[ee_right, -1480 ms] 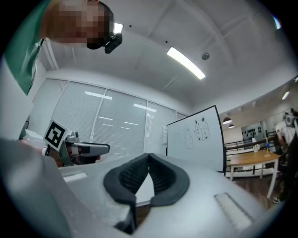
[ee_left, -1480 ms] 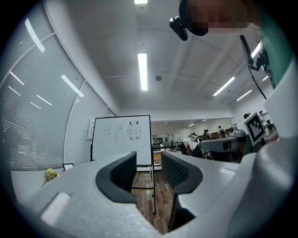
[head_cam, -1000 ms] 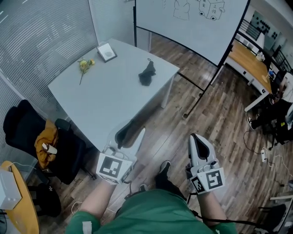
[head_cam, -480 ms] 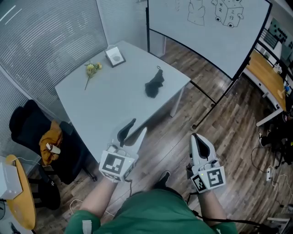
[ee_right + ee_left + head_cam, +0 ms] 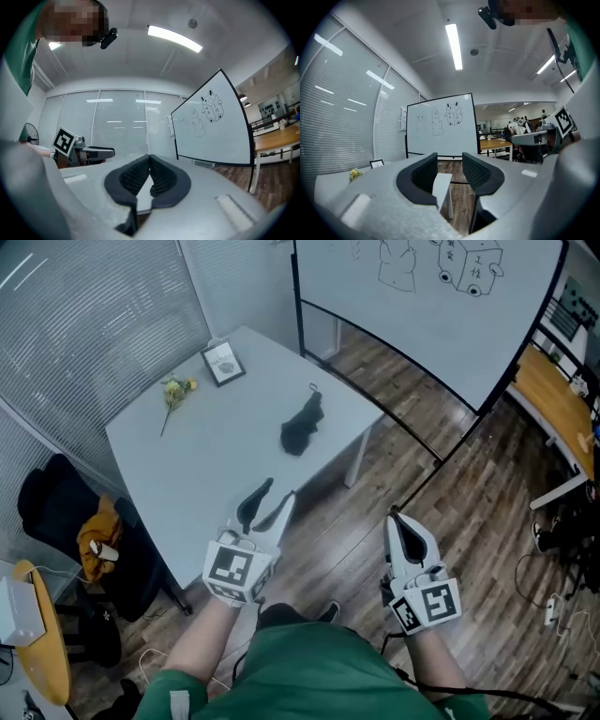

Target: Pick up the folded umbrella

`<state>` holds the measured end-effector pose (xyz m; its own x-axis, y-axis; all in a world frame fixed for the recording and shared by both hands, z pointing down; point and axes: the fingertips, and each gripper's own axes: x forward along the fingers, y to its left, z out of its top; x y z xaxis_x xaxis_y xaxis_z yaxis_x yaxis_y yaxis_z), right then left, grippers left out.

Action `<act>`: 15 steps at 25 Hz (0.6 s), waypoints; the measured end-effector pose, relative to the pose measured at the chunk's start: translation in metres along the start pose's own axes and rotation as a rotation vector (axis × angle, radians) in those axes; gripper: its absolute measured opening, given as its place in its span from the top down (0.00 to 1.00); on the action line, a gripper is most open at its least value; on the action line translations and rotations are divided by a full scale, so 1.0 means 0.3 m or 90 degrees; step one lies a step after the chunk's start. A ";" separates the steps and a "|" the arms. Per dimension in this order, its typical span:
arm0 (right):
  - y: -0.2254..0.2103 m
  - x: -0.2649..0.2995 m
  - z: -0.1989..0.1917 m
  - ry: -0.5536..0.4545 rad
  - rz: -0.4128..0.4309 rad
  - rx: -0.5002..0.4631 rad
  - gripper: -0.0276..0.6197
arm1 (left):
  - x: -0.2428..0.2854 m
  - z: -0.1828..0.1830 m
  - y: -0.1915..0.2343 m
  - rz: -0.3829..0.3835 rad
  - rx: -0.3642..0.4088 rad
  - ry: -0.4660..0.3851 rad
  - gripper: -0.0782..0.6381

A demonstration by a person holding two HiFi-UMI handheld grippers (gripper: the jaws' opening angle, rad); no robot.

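A white table (image 5: 187, 456) carries the folded black umbrella (image 5: 302, 424) near its right edge. The umbrella's long axis runs away from the person, strap end toward the whiteboard (image 5: 422, 306). The left gripper (image 5: 279, 493), at the table's near edge, has its jaws apart and empty. The right gripper (image 5: 398, 519), over the floor, is closed on nothing.

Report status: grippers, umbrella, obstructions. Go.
Left gripper jaws apart, empty; right gripper jaws shut, empty. Folded umbrella lies on table, untouched. Bare tabletop between it and left gripper; flower and frame well aside.
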<state>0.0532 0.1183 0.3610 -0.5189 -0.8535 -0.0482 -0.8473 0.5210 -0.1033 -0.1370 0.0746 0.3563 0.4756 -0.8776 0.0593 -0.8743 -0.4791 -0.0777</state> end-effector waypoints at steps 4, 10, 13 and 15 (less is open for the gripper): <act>-0.087 0.046 -0.019 0.007 -0.001 0.014 0.95 | 0.104 -0.036 0.028 0.010 0.002 0.026 0.64; -0.195 0.158 -0.064 0.019 -0.015 0.027 0.95 | 0.283 -0.116 0.123 0.011 0.001 0.060 0.64; -0.254 0.232 -0.087 0.027 -0.030 0.028 0.95 | 0.393 -0.170 0.172 -0.002 -0.007 0.075 0.64; -0.288 0.287 -0.095 0.032 -0.040 0.028 0.95 | 0.469 -0.202 0.205 -0.011 -0.012 0.086 0.64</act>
<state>0.0785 0.0001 0.3940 -0.4715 -0.8818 0.0098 -0.8728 0.4650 -0.1486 -0.1295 -0.0775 0.4203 0.4747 -0.8585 0.1940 -0.8682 -0.4930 -0.0571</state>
